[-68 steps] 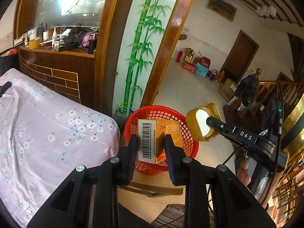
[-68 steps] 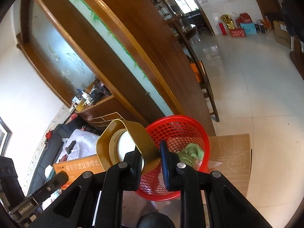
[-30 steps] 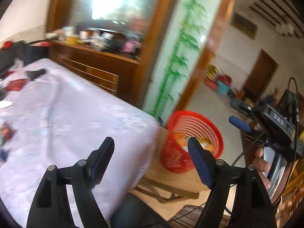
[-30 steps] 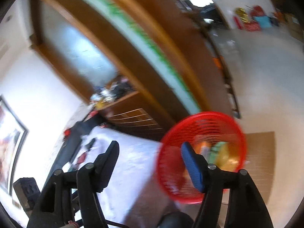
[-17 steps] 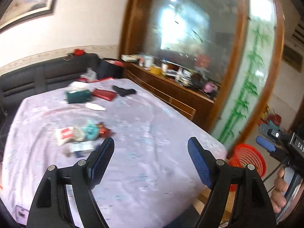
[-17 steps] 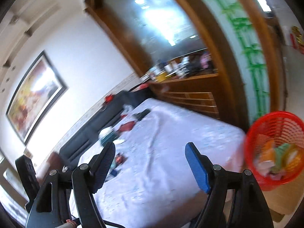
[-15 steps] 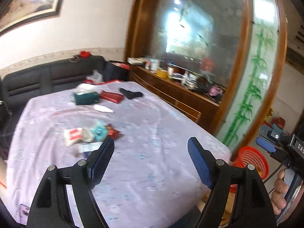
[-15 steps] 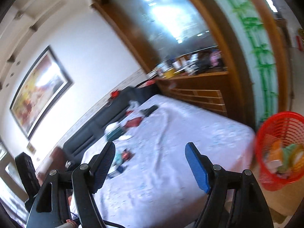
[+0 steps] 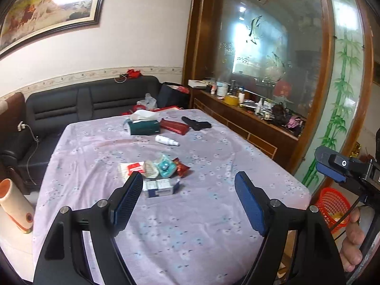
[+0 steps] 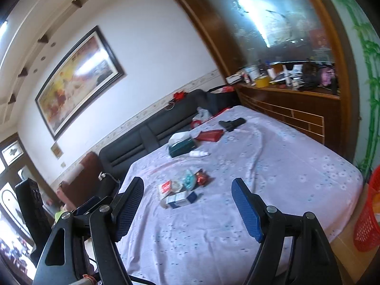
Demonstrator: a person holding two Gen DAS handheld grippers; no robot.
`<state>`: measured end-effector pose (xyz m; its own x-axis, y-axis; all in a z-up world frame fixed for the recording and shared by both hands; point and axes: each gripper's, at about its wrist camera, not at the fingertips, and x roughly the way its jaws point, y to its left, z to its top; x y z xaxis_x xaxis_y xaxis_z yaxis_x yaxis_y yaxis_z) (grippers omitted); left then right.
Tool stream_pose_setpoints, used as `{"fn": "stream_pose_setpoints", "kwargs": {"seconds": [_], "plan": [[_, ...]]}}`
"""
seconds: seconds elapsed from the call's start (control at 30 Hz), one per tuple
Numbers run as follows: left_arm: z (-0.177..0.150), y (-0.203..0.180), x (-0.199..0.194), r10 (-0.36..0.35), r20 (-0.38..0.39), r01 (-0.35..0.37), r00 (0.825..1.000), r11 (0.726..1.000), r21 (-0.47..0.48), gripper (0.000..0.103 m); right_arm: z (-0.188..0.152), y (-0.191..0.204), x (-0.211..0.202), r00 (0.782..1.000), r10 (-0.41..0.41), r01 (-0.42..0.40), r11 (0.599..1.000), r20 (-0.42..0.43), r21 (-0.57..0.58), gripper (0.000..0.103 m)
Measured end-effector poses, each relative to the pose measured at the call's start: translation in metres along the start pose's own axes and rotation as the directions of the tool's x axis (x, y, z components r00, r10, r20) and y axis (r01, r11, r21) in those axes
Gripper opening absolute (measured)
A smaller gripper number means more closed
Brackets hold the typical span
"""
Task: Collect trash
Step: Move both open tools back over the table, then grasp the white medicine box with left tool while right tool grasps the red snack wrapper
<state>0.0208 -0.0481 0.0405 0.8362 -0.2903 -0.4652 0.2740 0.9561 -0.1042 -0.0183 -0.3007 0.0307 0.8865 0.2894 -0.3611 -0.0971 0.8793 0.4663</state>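
A pile of trash (image 9: 156,171) lies mid-table on the purple floral cloth: a red-and-white packet, a teal wrapper, a red wrapper and a white-and-blue box (image 9: 159,188). The pile also shows in the right wrist view (image 10: 184,187). My left gripper (image 9: 188,198) is open and empty, above the near half of the table, just short of the pile. My right gripper (image 10: 187,201) is open and empty, also short of the pile. The red mesh basket (image 9: 333,210) stands low past the table's right edge, with trash inside, and shows in the right wrist view (image 10: 368,218).
At the table's far end lie a green tissue box (image 9: 144,127), a red pouch (image 9: 174,125), a black object (image 9: 196,124) and a small white bottle (image 9: 166,140). A black sofa (image 9: 83,102) stands behind. A wooden cabinet (image 9: 249,121) runs along the right.
Both grippers dropped the orange box and the gold tape roll into the red basket, opened wide, and swung left from the basket to face the table and the trash pile.
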Motion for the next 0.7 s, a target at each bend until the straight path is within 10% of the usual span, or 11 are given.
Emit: {"fn": "stream_pose_setpoints", "kwargs": {"seconds": [0.7], "plan": [[0.006,0.04,0.06,0.152,-0.083,-0.149,0.985,0.988,0.033,0.078,0.005,-0.006,0.138,0.973,0.087,-0.082,0.996,-0.213,0.032,0.08]]}}
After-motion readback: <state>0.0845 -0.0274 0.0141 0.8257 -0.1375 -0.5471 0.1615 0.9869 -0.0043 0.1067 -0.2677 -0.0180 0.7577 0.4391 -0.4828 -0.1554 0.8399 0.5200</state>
